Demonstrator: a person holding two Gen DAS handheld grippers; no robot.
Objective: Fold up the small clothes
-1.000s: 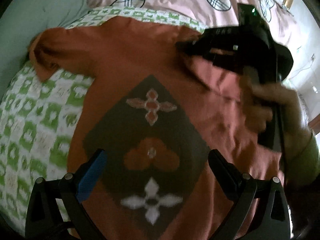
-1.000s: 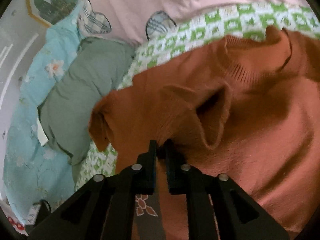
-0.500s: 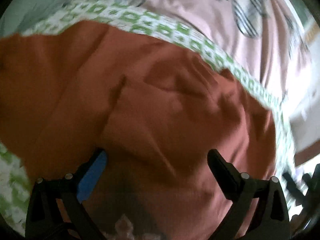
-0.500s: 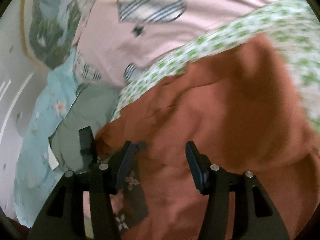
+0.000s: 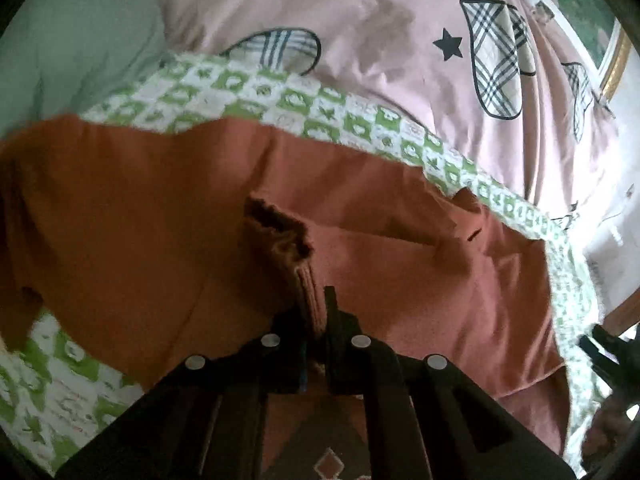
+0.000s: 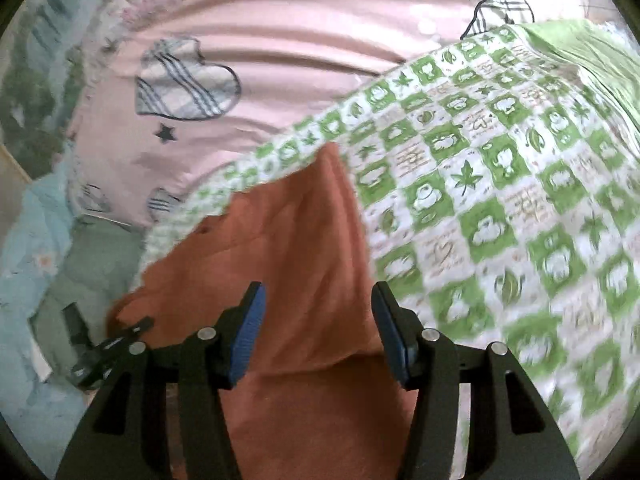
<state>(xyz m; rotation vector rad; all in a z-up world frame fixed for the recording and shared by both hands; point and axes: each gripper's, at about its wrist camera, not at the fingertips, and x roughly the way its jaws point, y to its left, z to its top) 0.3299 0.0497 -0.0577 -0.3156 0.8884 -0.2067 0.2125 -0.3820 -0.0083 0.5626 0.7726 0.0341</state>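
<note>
Left gripper (image 5: 316, 320) has just closed, pinching a sweater (image 5: 160, 220) fold; right gripper (image 6: 316, 336), beside it, has spread and released, so folding can continue.

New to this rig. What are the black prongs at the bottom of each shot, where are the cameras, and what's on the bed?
There is no robot here: a person holds a two-finger gripper in each hand, and a fisheye camera on each one looks forward along its fingers. The black prongs are those fingers.

In the left wrist view, the left gripper has just closed and is shut on a bunched fold of the rust-orange sweater.

In the right wrist view, the right gripper has its blue-padded fingers apart above the same sweater, holding nothing.

The sweater lies on a green-and-white checked blanket, which lies on a pink sheet with plaid hearts. A grey-green garment sits off to one side.
</note>
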